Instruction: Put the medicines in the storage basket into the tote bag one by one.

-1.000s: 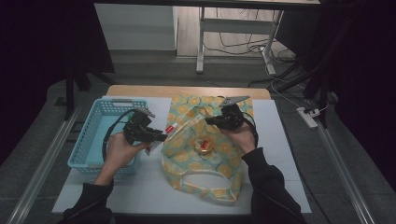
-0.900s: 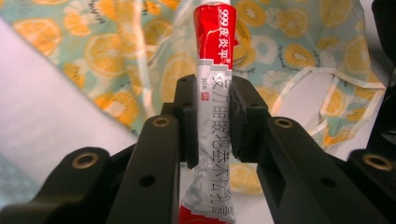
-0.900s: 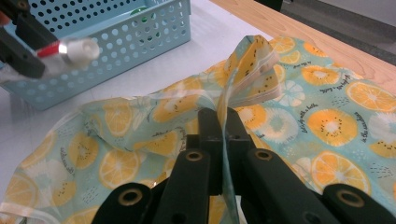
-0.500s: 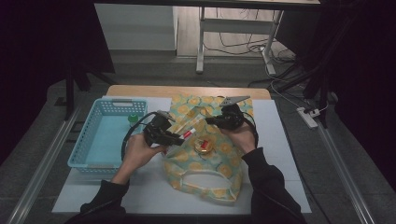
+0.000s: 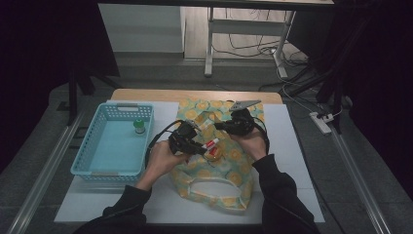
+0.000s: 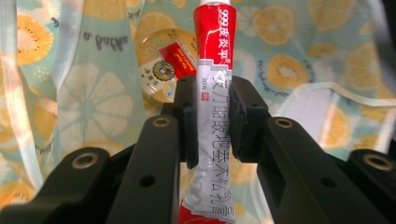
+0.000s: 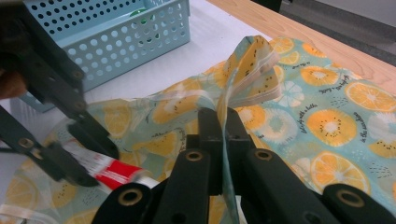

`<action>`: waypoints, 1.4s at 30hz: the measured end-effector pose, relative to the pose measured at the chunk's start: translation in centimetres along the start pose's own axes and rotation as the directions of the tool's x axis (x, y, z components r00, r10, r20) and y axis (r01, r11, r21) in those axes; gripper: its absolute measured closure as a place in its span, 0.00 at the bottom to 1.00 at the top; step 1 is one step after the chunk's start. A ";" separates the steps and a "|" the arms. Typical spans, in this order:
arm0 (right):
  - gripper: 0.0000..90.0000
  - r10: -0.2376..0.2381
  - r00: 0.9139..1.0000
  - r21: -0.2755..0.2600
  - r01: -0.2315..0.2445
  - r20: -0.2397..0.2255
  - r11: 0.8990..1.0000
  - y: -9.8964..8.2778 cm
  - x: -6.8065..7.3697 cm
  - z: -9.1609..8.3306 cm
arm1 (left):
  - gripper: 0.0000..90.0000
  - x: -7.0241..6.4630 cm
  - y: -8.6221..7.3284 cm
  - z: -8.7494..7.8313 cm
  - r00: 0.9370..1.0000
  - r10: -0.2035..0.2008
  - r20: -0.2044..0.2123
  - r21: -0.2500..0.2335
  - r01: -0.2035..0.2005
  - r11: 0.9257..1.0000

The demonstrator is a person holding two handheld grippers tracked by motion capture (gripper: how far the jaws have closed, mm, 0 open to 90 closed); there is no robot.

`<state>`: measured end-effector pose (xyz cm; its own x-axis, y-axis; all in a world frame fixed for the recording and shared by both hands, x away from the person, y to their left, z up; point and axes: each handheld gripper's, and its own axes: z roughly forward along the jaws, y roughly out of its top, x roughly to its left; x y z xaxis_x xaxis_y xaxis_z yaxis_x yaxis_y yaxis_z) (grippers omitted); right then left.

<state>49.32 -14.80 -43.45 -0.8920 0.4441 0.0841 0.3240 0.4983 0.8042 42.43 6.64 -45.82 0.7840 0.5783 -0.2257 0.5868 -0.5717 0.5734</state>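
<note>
We worked at a table (image 5: 292, 146) on which a fruit-print bag (image 5: 229, 187) lay beside a blue basket (image 5: 92, 161) with a small green-capped bottle (image 5: 140, 126) inside. Our right gripper (image 7: 223, 122) had its jaws pinched shut on the bag's rim, holding it up. Our left gripper (image 6: 214, 122) clamped a red-and-white tube (image 6: 212, 93) over the bag's mouth; the tube's ends ran out of frame. A round tin (image 6: 161, 70) lay half hidden behind it.

Tube's (image 6: 212, 116) cap beyond top edge
</note>
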 end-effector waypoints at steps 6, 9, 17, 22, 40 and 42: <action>1.00 -0.002 1.000 0.005 0.002 -0.004 1.000 -0.1 0.1 0.2 | 0.83 0.5 0.6 1.3 1.000 -0.003 -0.031 0.005 0.003 1.000; 1.00 -0.001 1.000 0.007 0.002 -0.003 1.000 -0.1 0.1 0.3 | 0.83 0.9 0.8 1.9 0.999 -0.014 -0.047 0.004 0.014 1.000; 1.00 -0.004 1.000 0.010 0.004 -0.002 1.000 -0.1 0.2 0.4 | 0.83 2.3 0.9 2.7 0.996 -0.044 -0.083 0.002 0.045 0.999; 1.00 -0.005 1.000 0.013 0.005 -0.003 1.000 -0.1 0.3 0.6 | 0.83 3.0 1.0 3.3 0.992 -0.046 -0.116 0.004 0.047 0.999; 1.00 -0.009 1.000 0.038 0.008 0.005 0.999 -0.6 0.1 1.2 | 0.79 4.2 1.1 4.4 0.988 -0.080 -0.131 -0.011 0.079 0.997; 1.00 -0.009 1.000 0.036 0.009 0.005 0.999 -0.6 0.1 1.2 | 0.77 4.1 1.1 4.1 0.989 -0.080 -0.126 -0.019 0.078 0.997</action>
<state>49.39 -14.14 -44.60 -0.8935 0.4429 0.0740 0.3269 0.5286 0.7834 47.15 5.99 -49.30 0.7030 0.6907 -0.1695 0.6421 -0.5140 0.5688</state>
